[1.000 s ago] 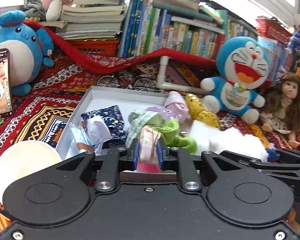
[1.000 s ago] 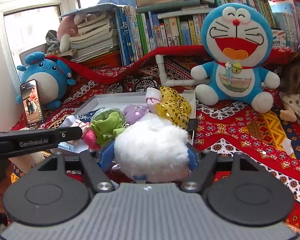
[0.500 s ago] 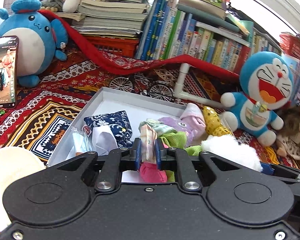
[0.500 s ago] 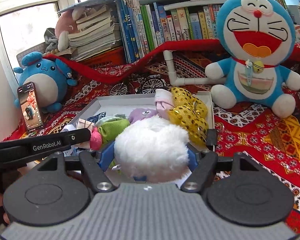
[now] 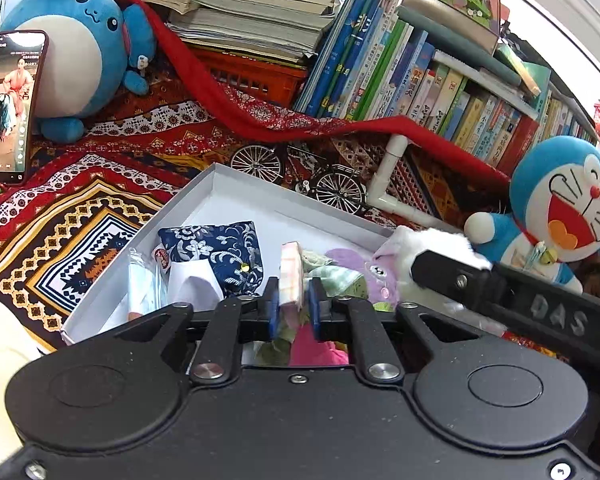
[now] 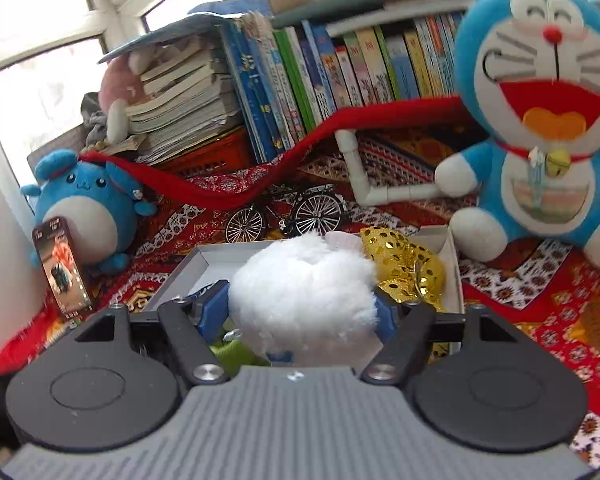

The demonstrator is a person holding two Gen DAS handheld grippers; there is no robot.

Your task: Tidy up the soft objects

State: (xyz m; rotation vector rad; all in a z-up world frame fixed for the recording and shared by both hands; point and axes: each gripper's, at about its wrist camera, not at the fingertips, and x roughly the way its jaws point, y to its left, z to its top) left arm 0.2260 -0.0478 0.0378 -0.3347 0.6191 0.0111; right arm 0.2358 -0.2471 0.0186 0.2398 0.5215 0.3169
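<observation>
Mid-placement: left gripper [image 5: 291, 309] clamped narrow on a pink checked folded cloth [image 5: 291, 280], right gripper [image 6: 302, 312] pinching a fluffy white plush ball [image 6: 304, 300], both over the shallow white cardboard box [image 5: 236, 192]. Next, probably: lower into free box space, then release.

Bright window [image 6: 40, 80] at left with white frame, daylight pouring in, row of upright books [image 5: 440, 80] along the back, red patterned cloth [image 5: 80, 208] covering the surface

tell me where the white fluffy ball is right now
In the right wrist view, the white fluffy ball sits clamped in the right hand-held gripper, over the white box, beside the gold sequin item.
</observation>
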